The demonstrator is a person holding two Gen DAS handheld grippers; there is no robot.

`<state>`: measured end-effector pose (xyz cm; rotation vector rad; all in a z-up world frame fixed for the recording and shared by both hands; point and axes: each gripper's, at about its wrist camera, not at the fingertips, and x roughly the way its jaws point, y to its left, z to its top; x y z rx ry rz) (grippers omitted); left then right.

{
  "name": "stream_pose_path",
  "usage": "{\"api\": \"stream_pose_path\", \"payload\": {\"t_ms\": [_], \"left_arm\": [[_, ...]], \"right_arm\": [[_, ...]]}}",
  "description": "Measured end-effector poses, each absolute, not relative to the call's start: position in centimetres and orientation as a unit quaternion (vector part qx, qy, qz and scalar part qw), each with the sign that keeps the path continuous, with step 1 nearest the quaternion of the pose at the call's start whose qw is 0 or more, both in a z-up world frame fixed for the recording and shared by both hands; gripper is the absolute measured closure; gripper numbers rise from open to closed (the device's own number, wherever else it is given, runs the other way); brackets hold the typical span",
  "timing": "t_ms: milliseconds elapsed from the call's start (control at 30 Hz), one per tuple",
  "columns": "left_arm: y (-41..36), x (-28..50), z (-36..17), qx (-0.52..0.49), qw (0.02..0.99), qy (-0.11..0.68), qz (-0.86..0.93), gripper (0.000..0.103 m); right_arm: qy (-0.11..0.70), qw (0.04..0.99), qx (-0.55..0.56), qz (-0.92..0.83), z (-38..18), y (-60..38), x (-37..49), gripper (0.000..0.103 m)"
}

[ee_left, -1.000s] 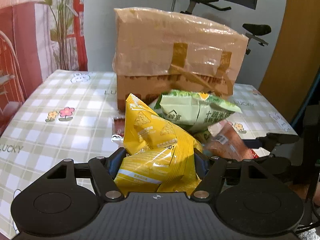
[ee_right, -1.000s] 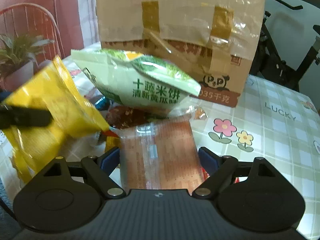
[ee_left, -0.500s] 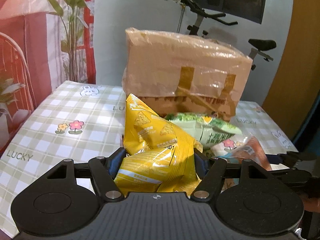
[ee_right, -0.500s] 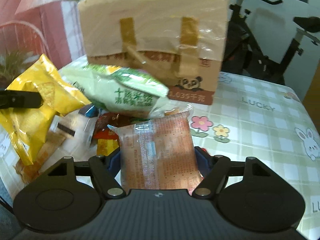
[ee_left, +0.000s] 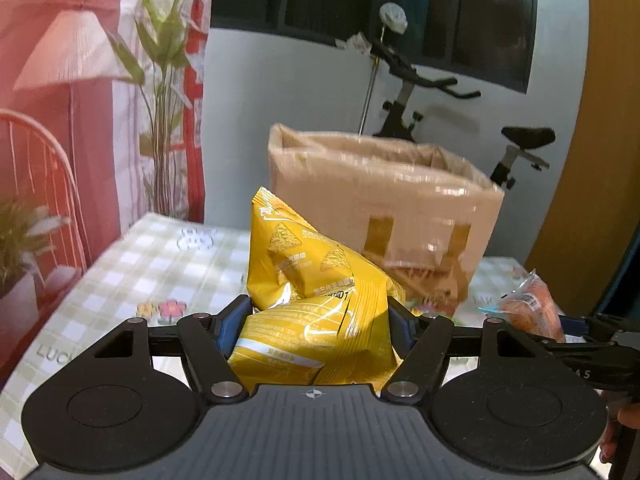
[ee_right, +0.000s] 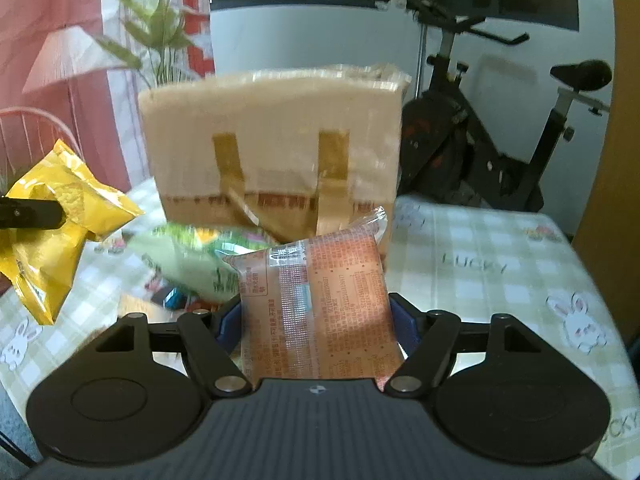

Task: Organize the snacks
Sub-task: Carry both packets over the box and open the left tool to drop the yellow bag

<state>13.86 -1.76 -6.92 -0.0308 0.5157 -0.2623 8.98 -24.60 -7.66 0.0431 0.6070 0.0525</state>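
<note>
My left gripper (ee_left: 316, 324) is shut on a yellow chip bag (ee_left: 312, 296) and holds it above the table; the bag also shows at the left of the right wrist view (ee_right: 52, 224). My right gripper (ee_right: 316, 320) is shut on an orange snack packet (ee_right: 316, 304), which also shows at the right of the left wrist view (ee_left: 528, 304). A tall open cardboard box (ee_left: 384, 200) wrapped in tape stands behind both, seen also in the right wrist view (ee_right: 272, 148). A green rice-cracker bag (ee_right: 192, 260) lies at the box's foot.
The table has a green checked cloth (ee_right: 488, 264) with flower and rabbit prints. Small loose snacks (ee_right: 172, 296) lie beside the green bag. An exercise bike (ee_right: 500, 152) stands behind the table, a plant (ee_left: 160, 92) and red chair (ee_left: 40, 168) to the left.
Both grippers have risen with their snacks; the box's open top now shows in the left wrist view. The green bag stays on the table, lower in view.
</note>
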Motion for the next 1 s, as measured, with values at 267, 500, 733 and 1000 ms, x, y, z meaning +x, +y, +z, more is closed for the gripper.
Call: {"api": "stream_pose_path", "payload": {"t_ms": [267,500,733,1000], "left_arm": [[-2.3,14.9,-3.8,-0.015,0.967,0.218,-0.131,0.030],[-3.2,16.3,-1.3,-0.009,0.971,0.198,-0.132,0.030],[-3.9,18.3,1.9,-0.016,0.975,0.171,-0.138,0.030],[-5.4,23.5,4.5,-0.022,0.978,0.159,-0.135,0.030]], "right_arm": [[0.258,0.965,0.016,0.033,-4.2,-25.3,10.0,0.029],[0.234,0.971,-0.001,0.049,-1.4,-25.7,11.6,0.029],[0.208,0.976,-0.002,0.067,1.7,-26.5,14.2,0.029],[0.174,0.981,-0.008,0.091,5.5,-26.6,19.1,0.029]]}}
